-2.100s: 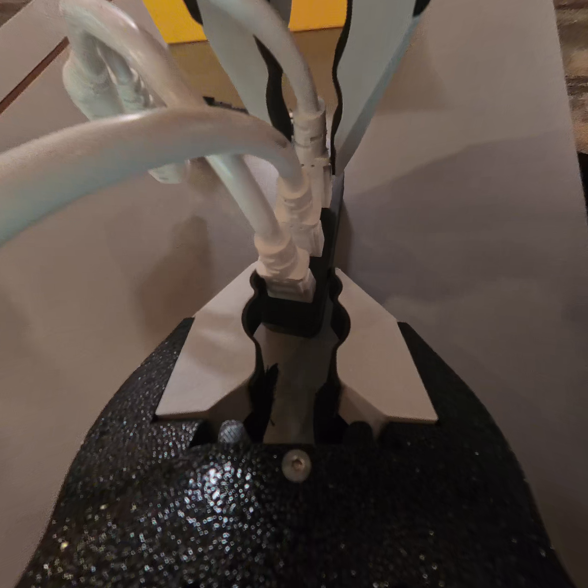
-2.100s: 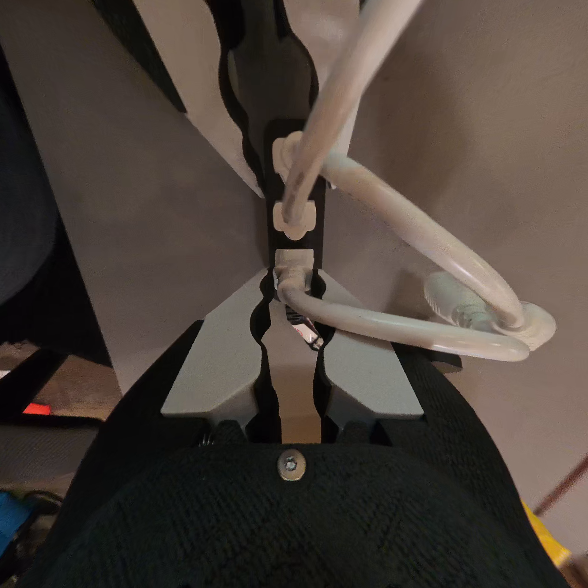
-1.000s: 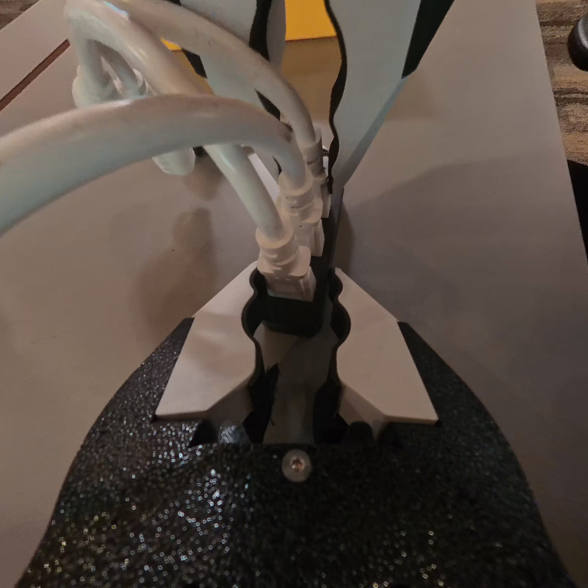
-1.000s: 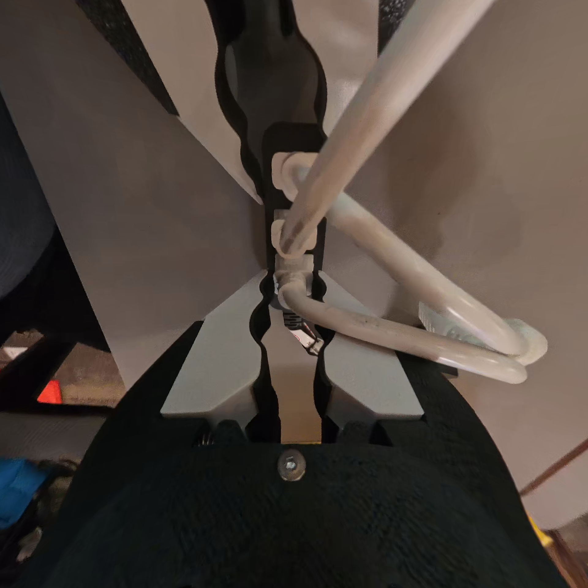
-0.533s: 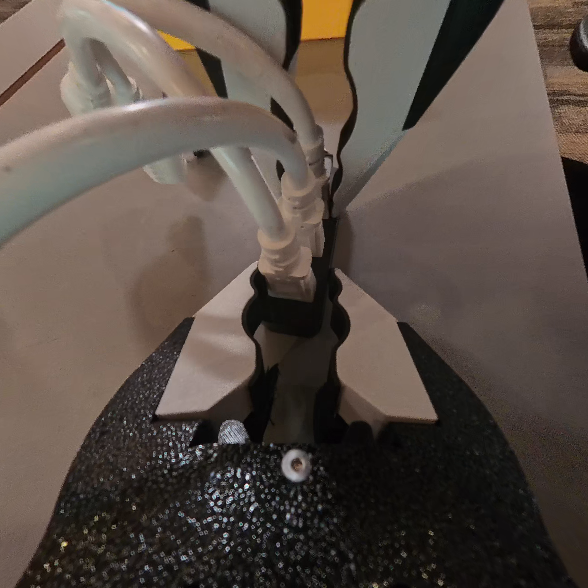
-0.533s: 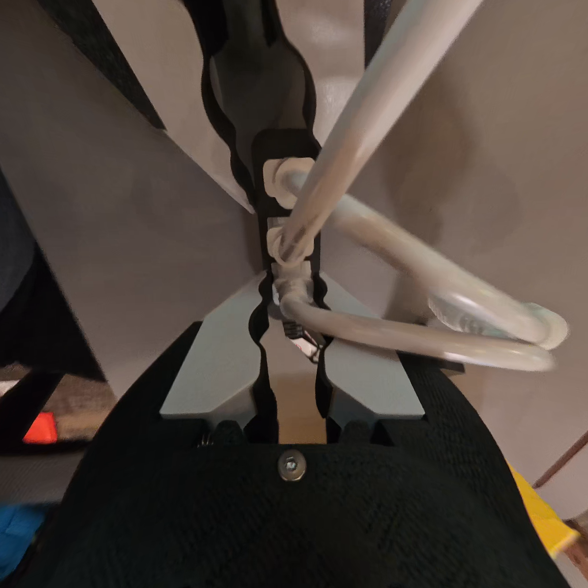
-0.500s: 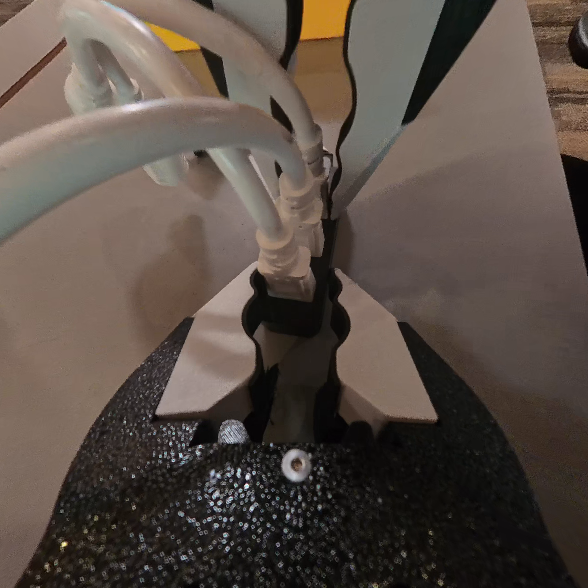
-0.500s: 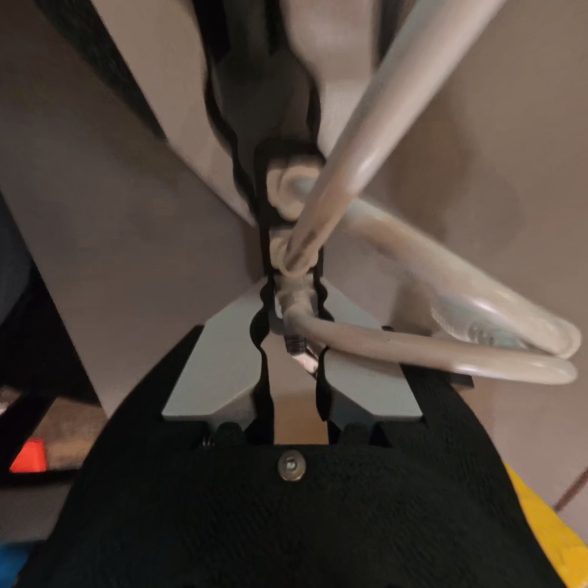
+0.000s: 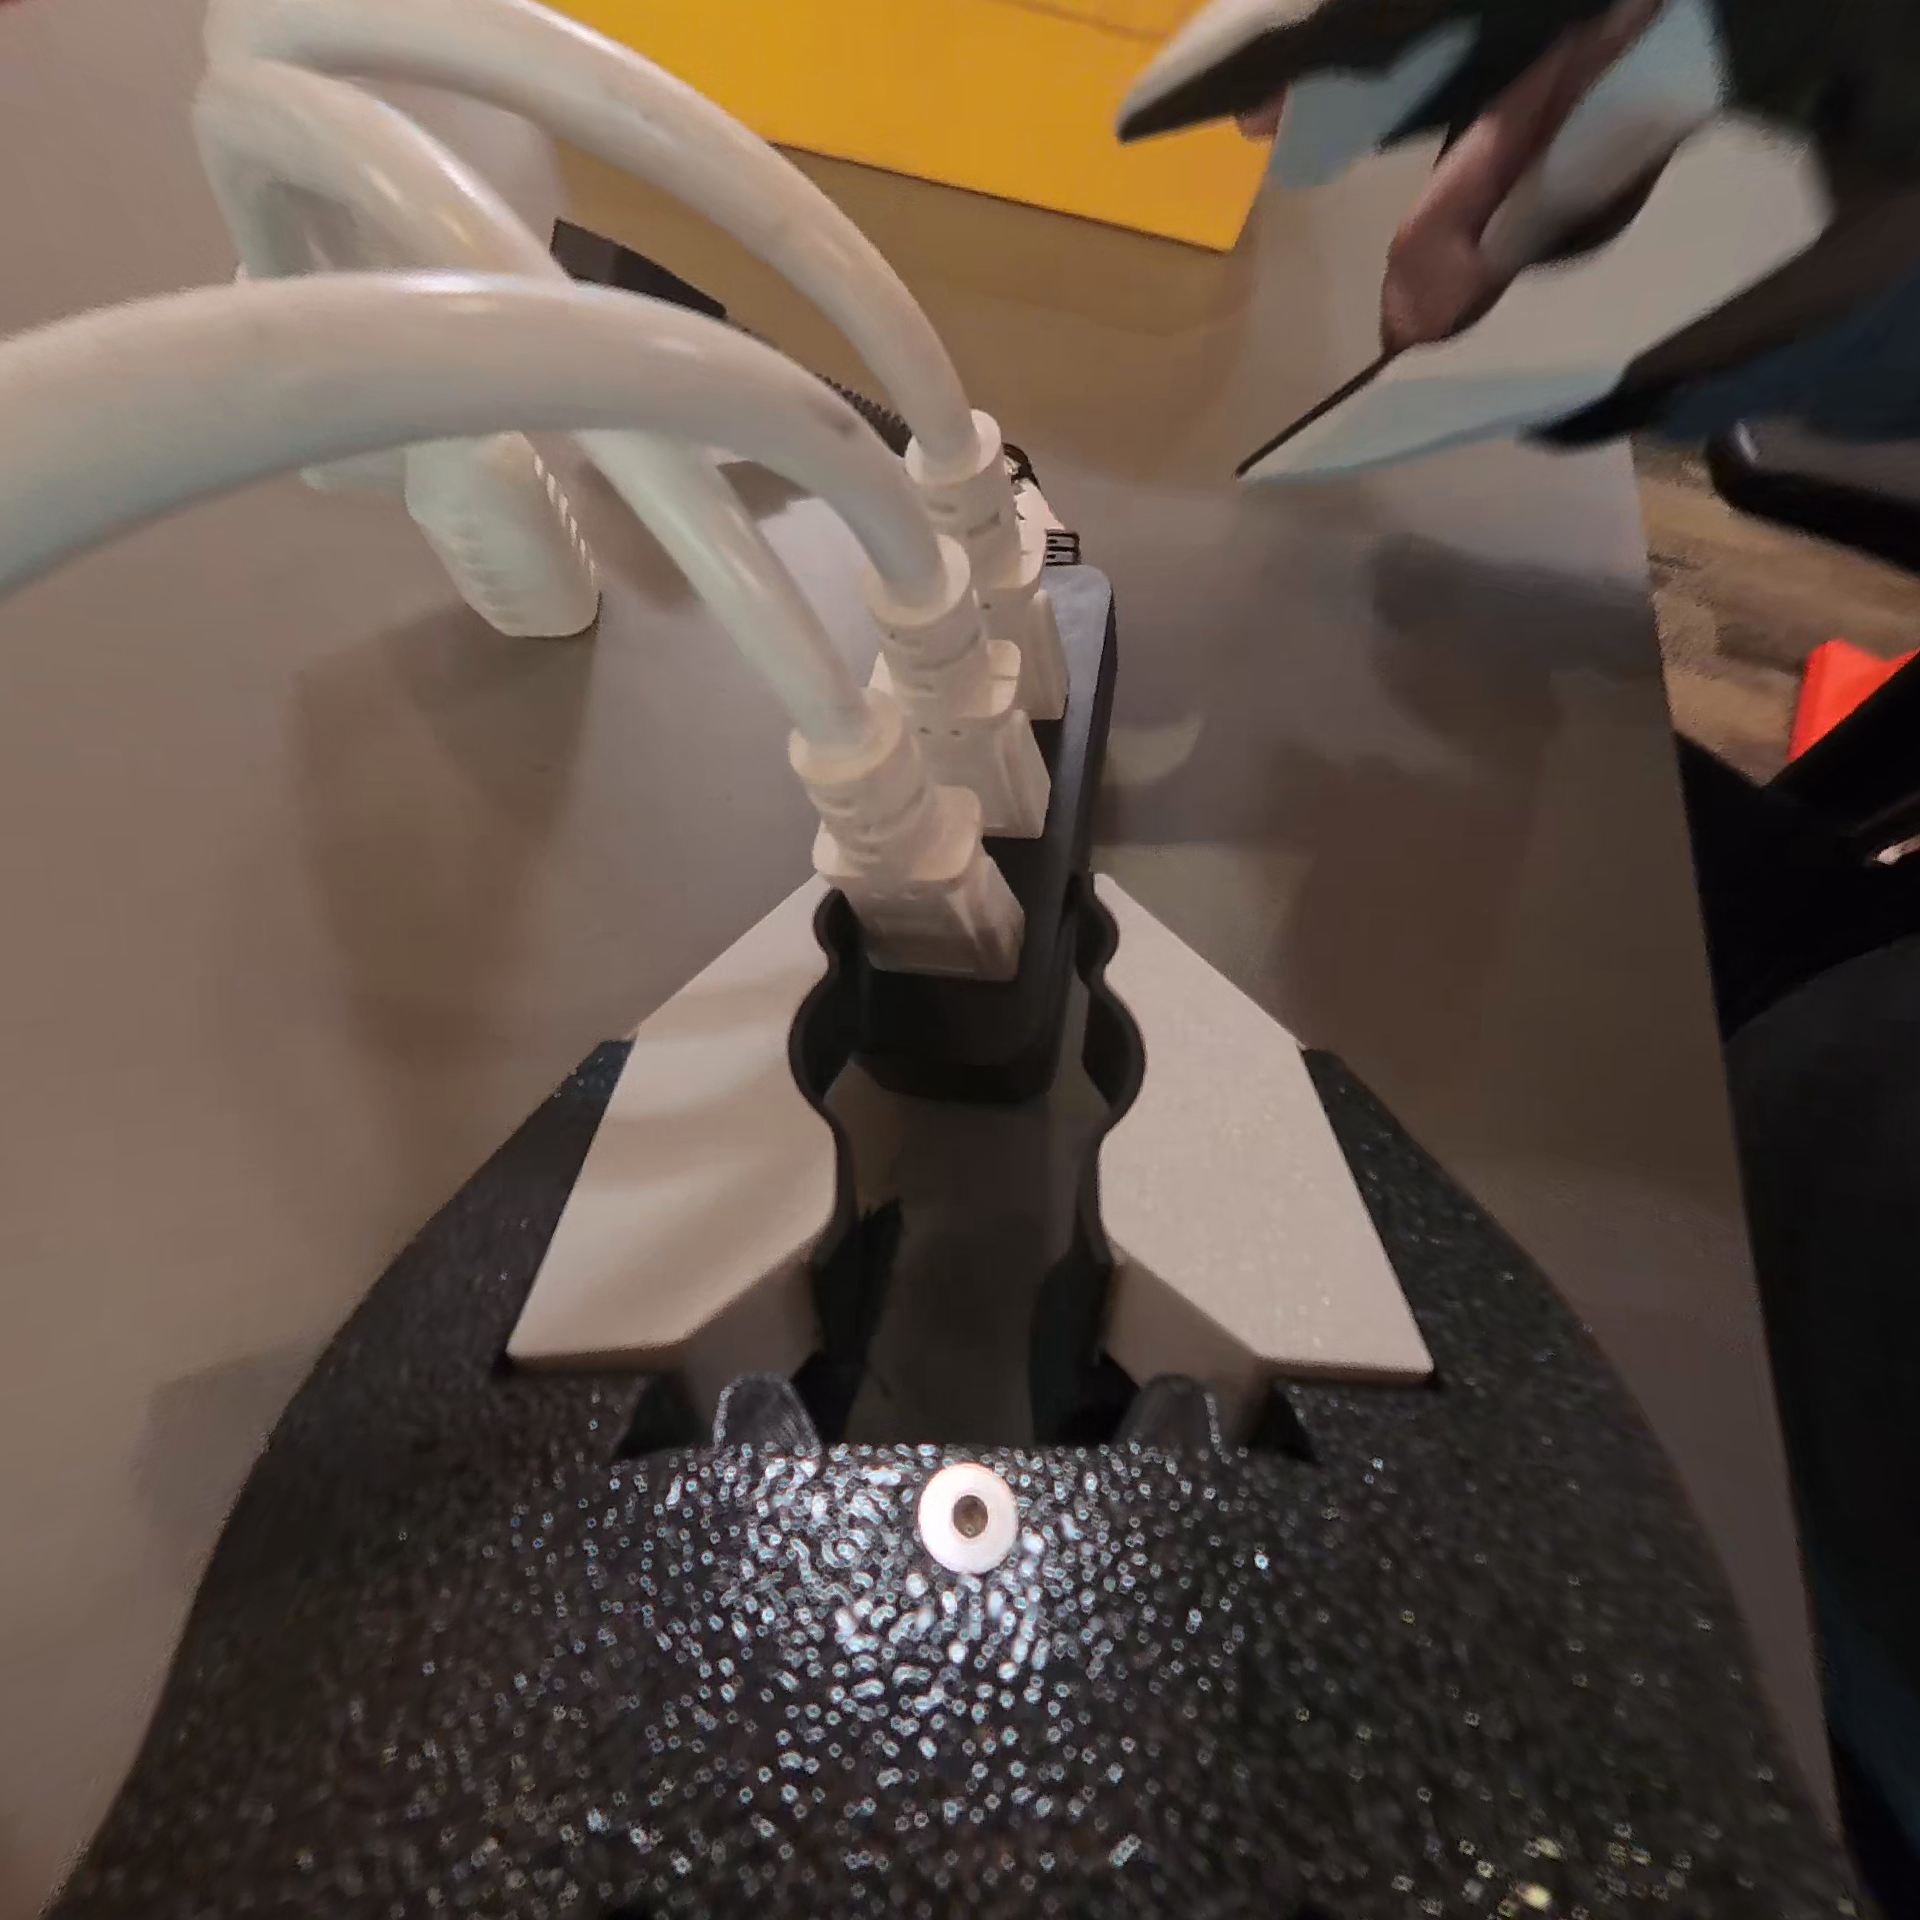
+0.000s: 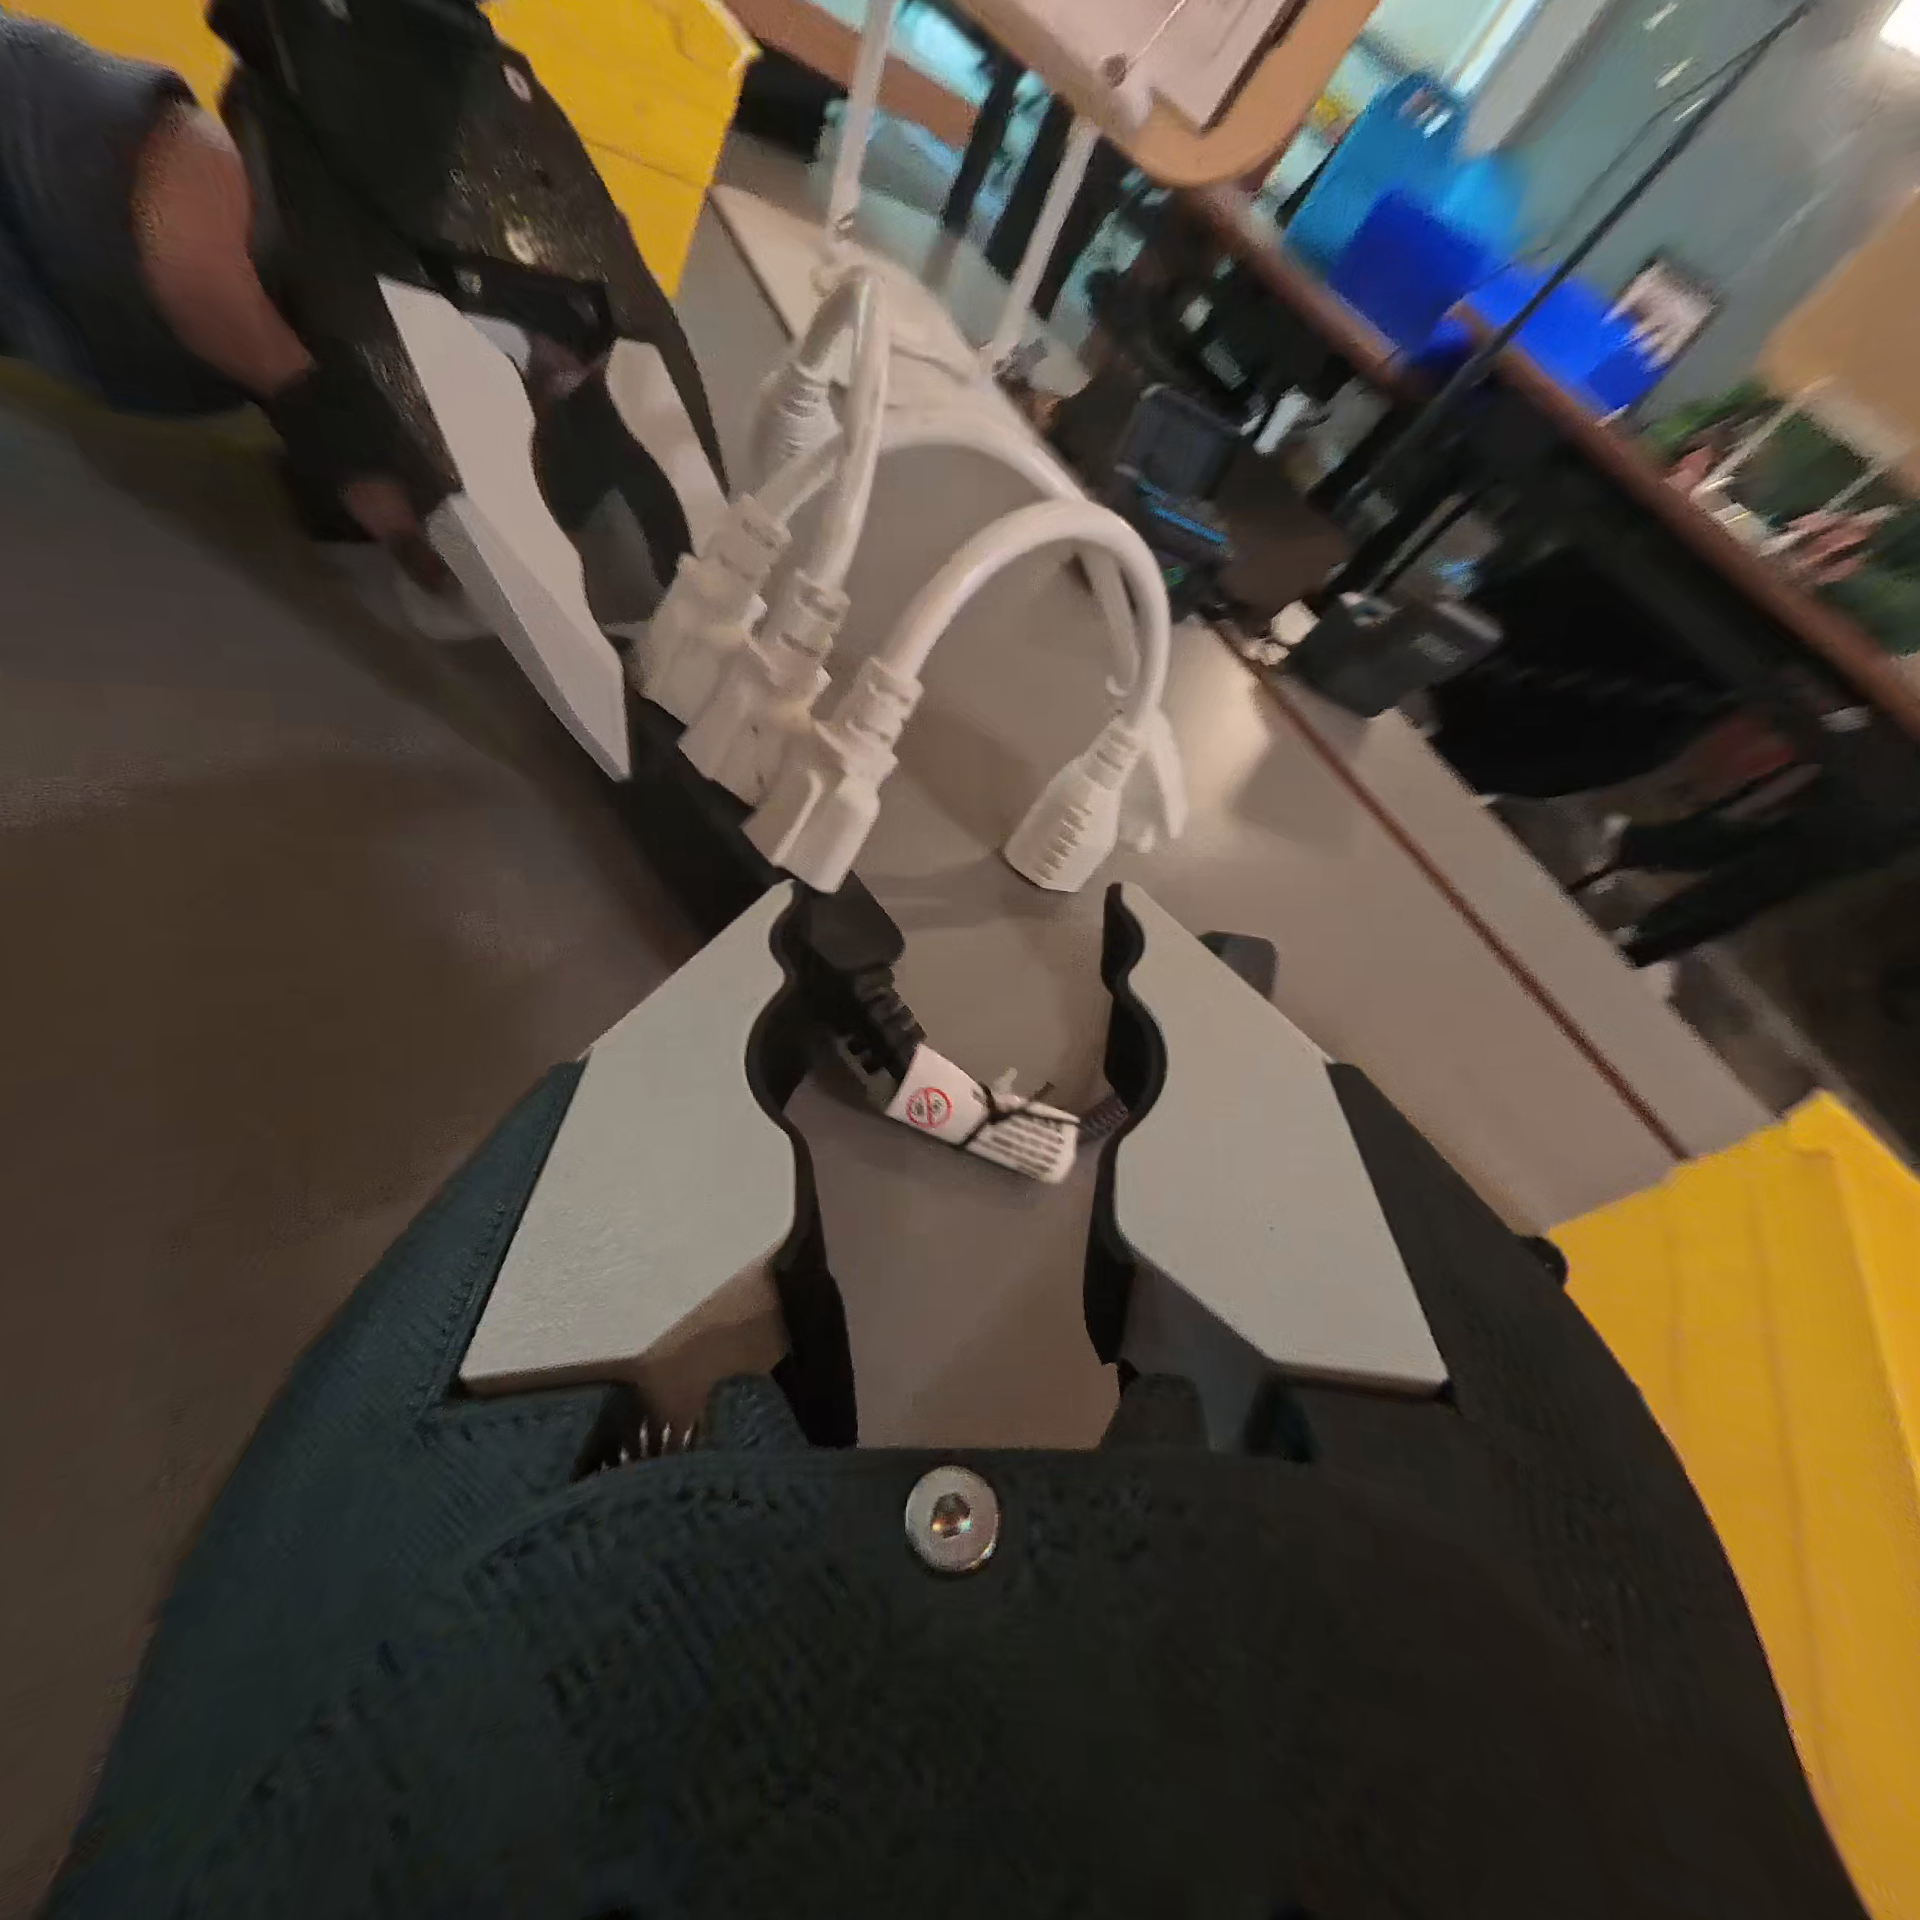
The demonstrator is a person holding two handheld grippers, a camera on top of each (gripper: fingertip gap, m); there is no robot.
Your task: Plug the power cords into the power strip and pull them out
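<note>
Cords all seated: three white power cords (image 9: 914,810) stand plugged in a row along the black power strip (image 9: 1081,727), which lies on the grey table (image 9: 312,935) running from near to far. Left gripper (image 9: 961,940) is pinching the strip's near end betw. its two grey fingers (image 9: 707,1122), w/ the nearest plug just above the jaws. Looks like a bracing hold, strip pinned to the table.

Right gripper (image 10: 951,904) hangs off to the far right in the left wrist view, blurred, a hand wrapped round its handle. In its own view the jaws are spread wide w/ nothing betw. them; only the strip's black cable and a small white tag (image 10: 977,1122) lie on the table under the gap. It faces the plug row from the strip's far end, near but apart from the closest plug (image 10: 831,779). Loose white cord end (image 10: 1081,800) rests on the table just right of the row.

Judgement: plug-in half seems done, pull-out half is what's in hand. Next move calls for the right gripper to line up on one plug body, not the cord, close on it, then pull straight up out of the socket while the left grip holds the strip down. Risk: strip lifts or twists if pulled at an angle.
</note>
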